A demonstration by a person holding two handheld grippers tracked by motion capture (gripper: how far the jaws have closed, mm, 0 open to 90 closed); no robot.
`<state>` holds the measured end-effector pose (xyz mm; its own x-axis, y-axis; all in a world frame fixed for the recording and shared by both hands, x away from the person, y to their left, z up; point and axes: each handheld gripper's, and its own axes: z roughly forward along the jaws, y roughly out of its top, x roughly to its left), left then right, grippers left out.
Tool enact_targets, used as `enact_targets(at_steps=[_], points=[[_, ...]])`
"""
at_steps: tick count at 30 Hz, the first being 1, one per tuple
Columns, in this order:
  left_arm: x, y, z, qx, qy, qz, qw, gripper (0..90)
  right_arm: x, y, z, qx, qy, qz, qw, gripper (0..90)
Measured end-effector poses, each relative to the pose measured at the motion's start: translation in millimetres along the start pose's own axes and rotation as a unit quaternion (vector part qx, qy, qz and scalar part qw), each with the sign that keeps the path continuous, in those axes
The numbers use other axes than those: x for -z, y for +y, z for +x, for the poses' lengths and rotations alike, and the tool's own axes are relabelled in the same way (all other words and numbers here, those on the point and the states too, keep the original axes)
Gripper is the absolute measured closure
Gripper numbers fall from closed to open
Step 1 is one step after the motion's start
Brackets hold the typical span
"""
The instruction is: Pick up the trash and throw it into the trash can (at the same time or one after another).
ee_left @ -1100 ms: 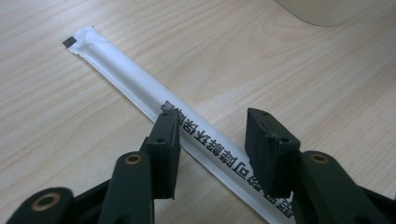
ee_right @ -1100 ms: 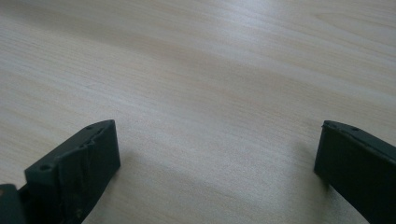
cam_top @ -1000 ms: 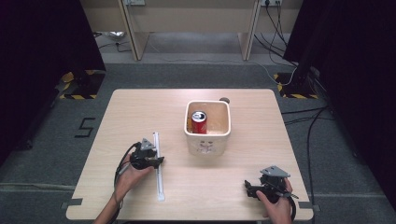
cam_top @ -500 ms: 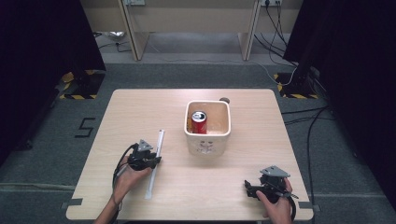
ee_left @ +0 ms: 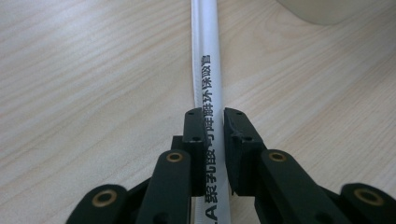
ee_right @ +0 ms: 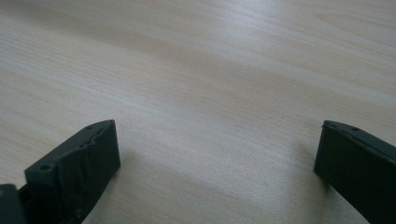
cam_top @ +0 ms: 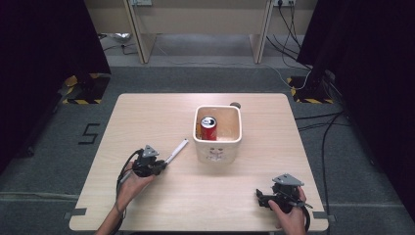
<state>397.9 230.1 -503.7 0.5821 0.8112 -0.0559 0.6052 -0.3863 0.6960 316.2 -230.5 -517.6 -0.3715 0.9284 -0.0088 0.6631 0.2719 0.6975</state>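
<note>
We hold left gripper [ee_left: 209, 119] clamped on wrapped straw [ee_left: 205, 60], gripped near one end; far end angles toward tub [cam_top: 218, 145]. Straw hangs low over bench [cam_top: 147, 110], left of tub. Right gripper [ee_right: 217, 154] sits with jaws spread wide, empty, near front right bench corner. Our judgement: we lift straw clear, keep grip firm so thin straw cannot pivot, then aim tip over rim. Tub contents: red can [cam_top: 209, 128], upright.
</note>
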Motion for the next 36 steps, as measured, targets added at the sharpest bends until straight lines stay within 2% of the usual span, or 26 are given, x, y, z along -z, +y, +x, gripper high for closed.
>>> enact_targets(at_steps=[9,21,26,29,36], points=[[13.6,8.8,8.7,0.008,-0.009,-0.021,0.9997,79.0,0.0,0.1,0.1,0.000,0.000,0.000,1.0000,0.2],[46.2,30.9,16.6,0.005,-0.019,-0.060,0.9980,79.0,0.0,0.1,0.1,0.000,0.000,0.000,1.0000,0.3],[57.0,41.9,15.4,-0.005,-0.018,-0.071,0.9973,79.0,0.0,0.1,0.1,0.000,0.000,0.000,1.0000,0.2],[62.5,47.5,12.1,-0.003,-0.029,-0.082,0.9962,79.0,0.0,0.1,0.1,0.000,0.000,0.000,1.0000,0.2],[75.8,63.7,4.9,-0.021,-0.034,-0.098,0.9944,78.9,-0.1,0.1,0.1,0.000,0.000,0.000,1.0000,0.2]])
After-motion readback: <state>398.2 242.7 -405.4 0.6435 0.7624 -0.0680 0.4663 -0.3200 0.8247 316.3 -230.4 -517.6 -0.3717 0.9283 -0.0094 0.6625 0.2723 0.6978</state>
